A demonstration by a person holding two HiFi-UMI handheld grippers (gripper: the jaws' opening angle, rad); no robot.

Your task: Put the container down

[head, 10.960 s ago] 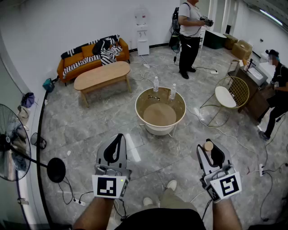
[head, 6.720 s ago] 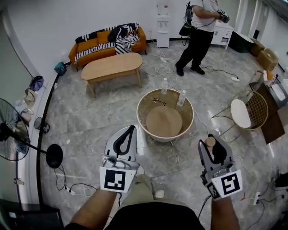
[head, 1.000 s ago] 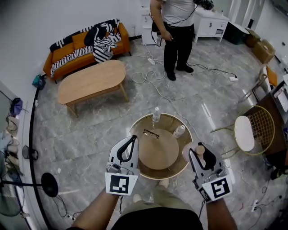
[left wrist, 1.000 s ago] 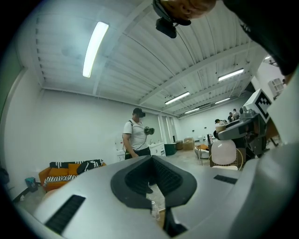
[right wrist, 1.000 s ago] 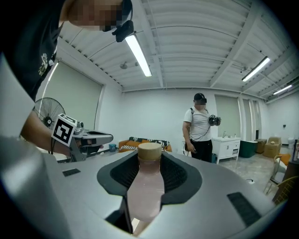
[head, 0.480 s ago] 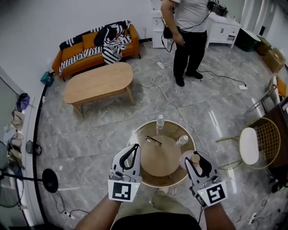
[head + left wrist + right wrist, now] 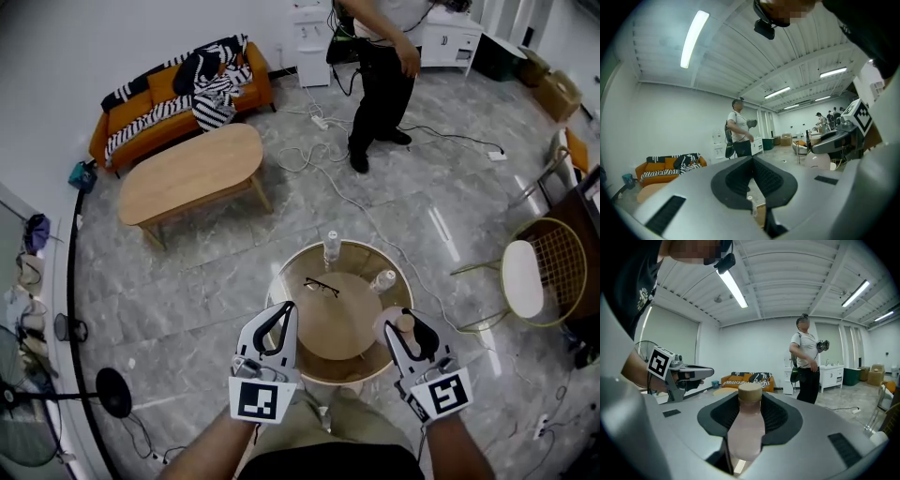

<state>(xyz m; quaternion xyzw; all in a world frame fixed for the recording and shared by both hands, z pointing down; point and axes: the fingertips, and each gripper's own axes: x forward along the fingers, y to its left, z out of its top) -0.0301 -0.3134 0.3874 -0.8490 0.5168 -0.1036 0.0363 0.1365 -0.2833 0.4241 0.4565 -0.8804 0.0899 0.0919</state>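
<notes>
The table (image 7: 328, 323), well ahead earlier, now lay right under both grippers, which had sunk toward its near rim. The right gripper (image 7: 405, 330) clamped a pink bottle (image 7: 401, 323) upright by its body, above the table's right edge, probably so it could land on its base. The left gripper (image 7: 279, 314) was closed on nothing, likely idle. The right gripper view showed the pads pressing the bottle. Only the head view showed the glasses (image 7: 321, 286) lying on the table.
</notes>
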